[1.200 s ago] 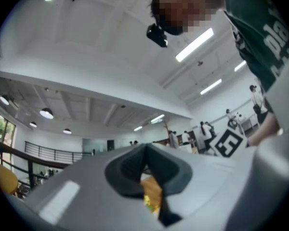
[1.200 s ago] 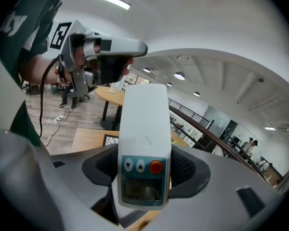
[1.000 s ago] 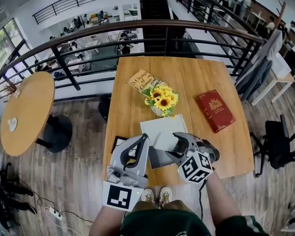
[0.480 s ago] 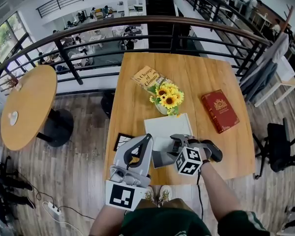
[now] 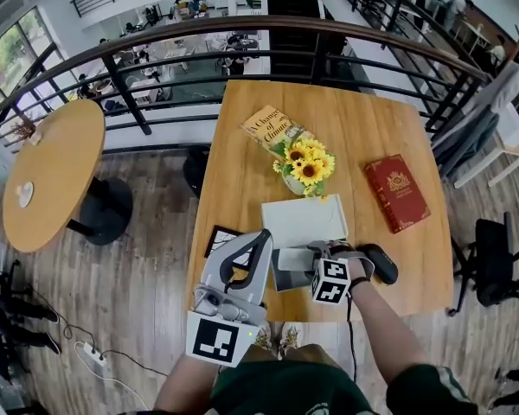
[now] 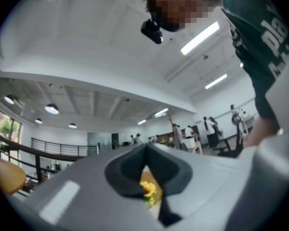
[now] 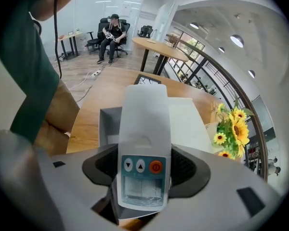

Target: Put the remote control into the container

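My right gripper (image 5: 309,257) is shut on a white remote control (image 5: 291,258) and holds it level, its free end pointing left over a grey container (image 5: 285,282) near the table's front edge. In the right gripper view the remote (image 7: 144,129) lies between the jaws of the right gripper (image 7: 144,170), its buttons and small screen facing up, with the grey container (image 7: 109,121) beyond it. My left gripper (image 5: 260,235) stands left of the container, tips together and nothing between them. In its own view the left gripper (image 6: 145,150) looks upward at the ceiling.
A white flat box (image 5: 304,220) lies just behind the container. A vase of sunflowers (image 5: 305,168) stands mid-table, a red book (image 5: 398,193) to the right, a paper booklet (image 5: 270,128) behind. A black-framed card (image 5: 220,238) lies by the left gripper. A railing (image 5: 242,33) runs beyond the table.
My right gripper has turned and dropped lower, so the remote now lies level over the grey container. The left gripper has stayed about where it was.
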### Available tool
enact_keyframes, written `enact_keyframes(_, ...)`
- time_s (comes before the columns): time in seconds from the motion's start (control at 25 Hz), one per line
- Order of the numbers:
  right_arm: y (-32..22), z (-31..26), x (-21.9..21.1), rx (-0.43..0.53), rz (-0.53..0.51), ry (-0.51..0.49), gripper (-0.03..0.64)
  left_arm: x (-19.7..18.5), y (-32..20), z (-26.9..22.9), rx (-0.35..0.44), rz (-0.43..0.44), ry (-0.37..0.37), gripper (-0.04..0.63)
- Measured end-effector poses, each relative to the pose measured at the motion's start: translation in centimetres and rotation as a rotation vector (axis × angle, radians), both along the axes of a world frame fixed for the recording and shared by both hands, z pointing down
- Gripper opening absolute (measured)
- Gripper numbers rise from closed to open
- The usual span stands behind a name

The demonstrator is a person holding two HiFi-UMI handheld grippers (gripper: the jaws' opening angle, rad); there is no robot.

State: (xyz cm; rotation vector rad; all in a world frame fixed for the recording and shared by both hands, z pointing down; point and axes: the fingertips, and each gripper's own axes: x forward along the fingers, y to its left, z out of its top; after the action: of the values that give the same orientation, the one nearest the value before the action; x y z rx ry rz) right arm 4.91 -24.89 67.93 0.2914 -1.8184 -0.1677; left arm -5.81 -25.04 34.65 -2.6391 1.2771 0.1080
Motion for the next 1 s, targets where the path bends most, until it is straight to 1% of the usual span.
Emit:
enact_keyframes(0.32,0.6,2.3,0.1,-0.065,-0.03,0.062,0.299,-0.6,-1.0,0.8,-0.017,-0.028,-0.015,0.0)
enact_keyframes(0.44,0.8,3.1,0.2,-0.083,-0.039,0.082,0.299,-0.9,-1.2,1.0,-0.035,-0.034,-0.012,0.0)
enact_keyframes(0.52,0.9,3.6,0.3,-0.092,-0.043,0.094,0.299,-1.2,-1.4,1.1,-0.043,-0.048,0.008,0.0)
enact_keyframes(0.64,1.0,4.2,0.4,-0.099,-0.05,0.11,0.299,-1.5,-1.5,0.5,-0.023,-0.05,0.046,0.0)
enact_keyframes(0.72,1.3,4.5,0.3,-0.106,-0.056,0.111,0.299,-1.5,-1.7,0.5,-0.024,-0.049,0.04,0.0)
enact_keyframes(0.8,1.6,4.7,0.3,-0.114,-0.059,0.109,0.299,-1.5,-1.9,1.1,-0.049,-0.056,0.037,0.0)
enact_keyframes(0.88,1.6,4.9,0.3,-0.11,-0.065,0.115,0.299,-1.6,-1.9,1.5,-0.068,-0.063,0.033,0.0)
enact_keyframes(1.0,1.5,5.1,0.5,-0.099,-0.073,0.125,0.299,-1.6,-1.6,1.9,-0.076,-0.065,0.028,0.0)
